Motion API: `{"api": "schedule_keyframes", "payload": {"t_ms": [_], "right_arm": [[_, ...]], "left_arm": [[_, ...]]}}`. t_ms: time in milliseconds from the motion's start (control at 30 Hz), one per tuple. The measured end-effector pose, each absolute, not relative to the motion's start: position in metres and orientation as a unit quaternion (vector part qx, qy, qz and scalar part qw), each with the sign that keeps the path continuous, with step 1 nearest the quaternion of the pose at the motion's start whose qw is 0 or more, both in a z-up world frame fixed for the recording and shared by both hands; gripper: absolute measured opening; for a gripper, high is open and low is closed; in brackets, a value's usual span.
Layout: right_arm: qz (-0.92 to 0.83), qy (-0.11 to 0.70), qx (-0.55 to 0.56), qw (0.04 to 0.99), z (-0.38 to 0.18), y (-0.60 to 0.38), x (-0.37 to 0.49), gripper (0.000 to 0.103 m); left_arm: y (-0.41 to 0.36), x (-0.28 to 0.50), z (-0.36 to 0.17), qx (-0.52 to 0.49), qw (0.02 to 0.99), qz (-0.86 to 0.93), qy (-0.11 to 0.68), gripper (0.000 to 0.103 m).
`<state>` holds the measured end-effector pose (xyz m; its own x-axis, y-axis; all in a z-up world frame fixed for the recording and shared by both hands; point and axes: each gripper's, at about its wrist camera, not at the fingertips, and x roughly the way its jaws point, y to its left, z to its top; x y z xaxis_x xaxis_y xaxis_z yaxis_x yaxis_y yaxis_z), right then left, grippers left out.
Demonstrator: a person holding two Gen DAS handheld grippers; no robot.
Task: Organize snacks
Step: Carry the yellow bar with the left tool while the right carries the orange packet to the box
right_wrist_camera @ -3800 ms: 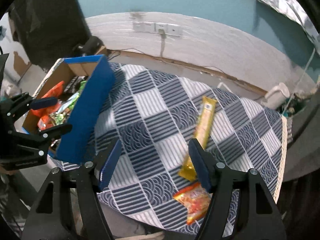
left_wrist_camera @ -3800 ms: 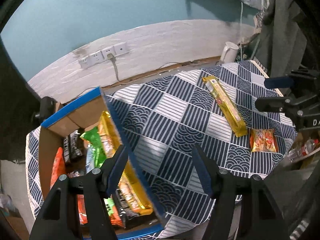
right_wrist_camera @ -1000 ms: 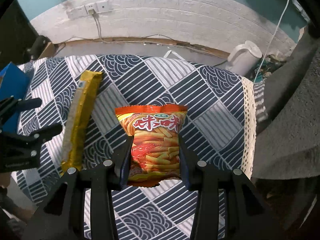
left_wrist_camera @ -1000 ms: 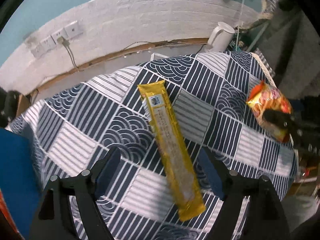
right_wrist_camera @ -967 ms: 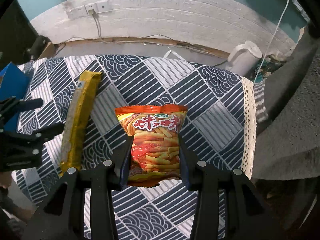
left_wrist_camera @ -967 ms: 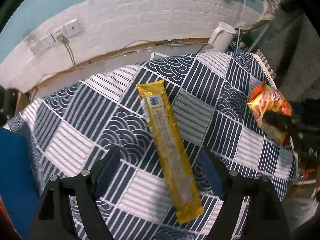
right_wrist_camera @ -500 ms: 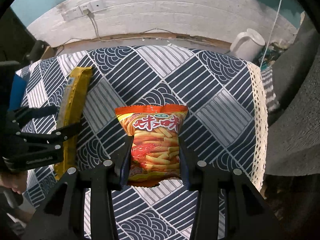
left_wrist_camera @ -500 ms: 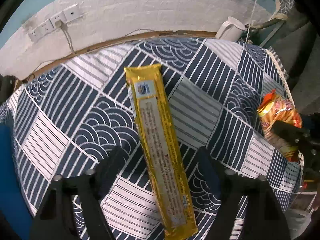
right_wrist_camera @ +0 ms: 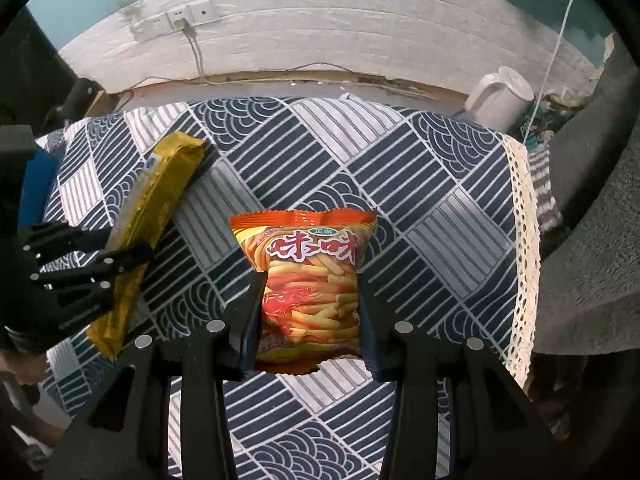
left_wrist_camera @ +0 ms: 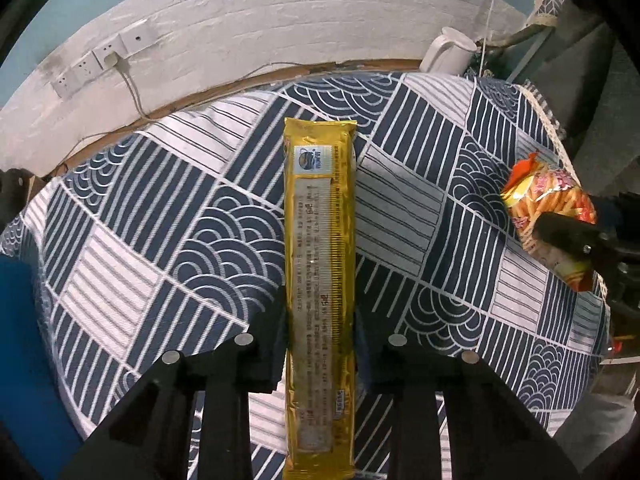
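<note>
A long yellow snack pack (left_wrist_camera: 320,264) lies lengthwise on the patterned tablecloth (left_wrist_camera: 160,208). My left gripper (left_wrist_camera: 320,340) is shut on its lower half, one finger on each long side. The pack also shows at the left of the right wrist view (right_wrist_camera: 148,216), with the left gripper (right_wrist_camera: 108,264) around it. My right gripper (right_wrist_camera: 310,316) is shut on an orange bag of shrimp sticks (right_wrist_camera: 308,276), held above the cloth. The bag shows at the right of the left wrist view (left_wrist_camera: 548,208), gripped there by the right gripper (left_wrist_camera: 576,236).
A blue box edge (left_wrist_camera: 24,352) sits at the far left of the table. A white kettle (right_wrist_camera: 500,96) stands behind the table's back right corner. A white brick wall with sockets (left_wrist_camera: 100,60) and a plugged cable runs behind. The lace table edge (right_wrist_camera: 520,240) is at the right.
My left gripper has moved in over the yellow pack and closed on it. The right gripper still holds the orange bag, with little movement.
</note>
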<state>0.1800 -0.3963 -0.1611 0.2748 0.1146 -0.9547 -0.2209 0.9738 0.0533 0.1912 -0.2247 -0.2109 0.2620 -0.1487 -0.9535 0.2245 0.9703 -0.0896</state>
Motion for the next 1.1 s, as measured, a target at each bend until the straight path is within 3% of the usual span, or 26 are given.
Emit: {"api": "schedule_keyframes", "payload": {"t_ms": [500,1100], "right_arm": [[0.130,0.566,-0.059,0.812,-0.128,-0.355,0.161,0.040],[0.191,0.504,-0.079,0.838,-0.051,-0.272,0.123,0.040]], "left_arm": [[-0.179,0.158,-0.151,0.074,0.814,-0.136,0.560,0.029],[-0.102,0.095,-0.075,0.091,0.847,-0.130,0.508,0.029]]}}
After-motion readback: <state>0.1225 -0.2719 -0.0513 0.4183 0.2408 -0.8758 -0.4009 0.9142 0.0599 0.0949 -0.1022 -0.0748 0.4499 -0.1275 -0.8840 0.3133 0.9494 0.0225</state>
